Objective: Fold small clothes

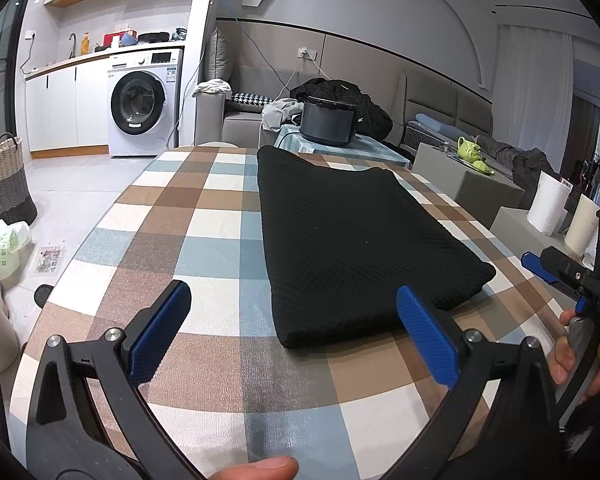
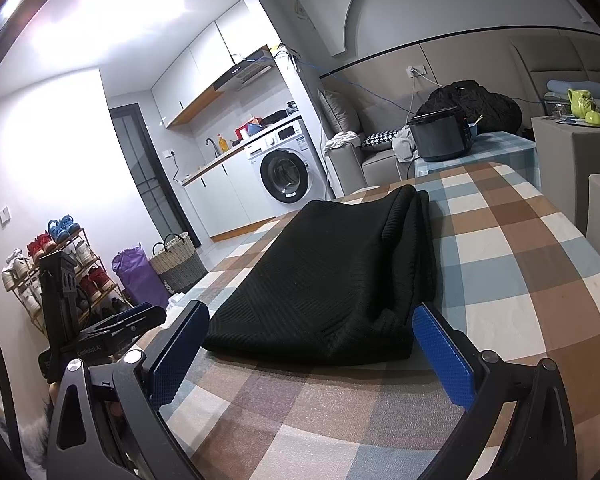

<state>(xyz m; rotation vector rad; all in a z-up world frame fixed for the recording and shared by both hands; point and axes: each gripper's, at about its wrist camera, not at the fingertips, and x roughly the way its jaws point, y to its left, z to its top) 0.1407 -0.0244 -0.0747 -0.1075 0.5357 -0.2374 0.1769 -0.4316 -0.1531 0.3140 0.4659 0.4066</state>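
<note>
A thumb tip (image 1: pixel 260 467) shows at the very bottom of the left wrist view, and just beyond it the left claw (image 1: pixel 294 332) stands released, its blue pads spread wide over the checked tablecloth with nothing between them. The right claw (image 2: pixel 312 350) is likewise released and empty, its pads framing the near end of the black knit garment (image 2: pixel 332 276) without gripping it. That garment (image 1: pixel 340 240) lies on the tabletop (image 1: pixel 204 248) as a long, tidy rectangle, running from near the front edge toward the far edge, a little right of centre in the left wrist view. In the right wrist view its right side shows stacked layers and a rolled fold line, so it appears to have been folded lengthwise at least once. Its surface looks flat and smooth, with no loose sleeve or hem in sight. Judging by this, the fold is well along; what probably remains is a crosswise fold bringing the near end to the far end, or only a final squaring if the shape is accepted. No other small clothes wait on the tabletop.
</note>
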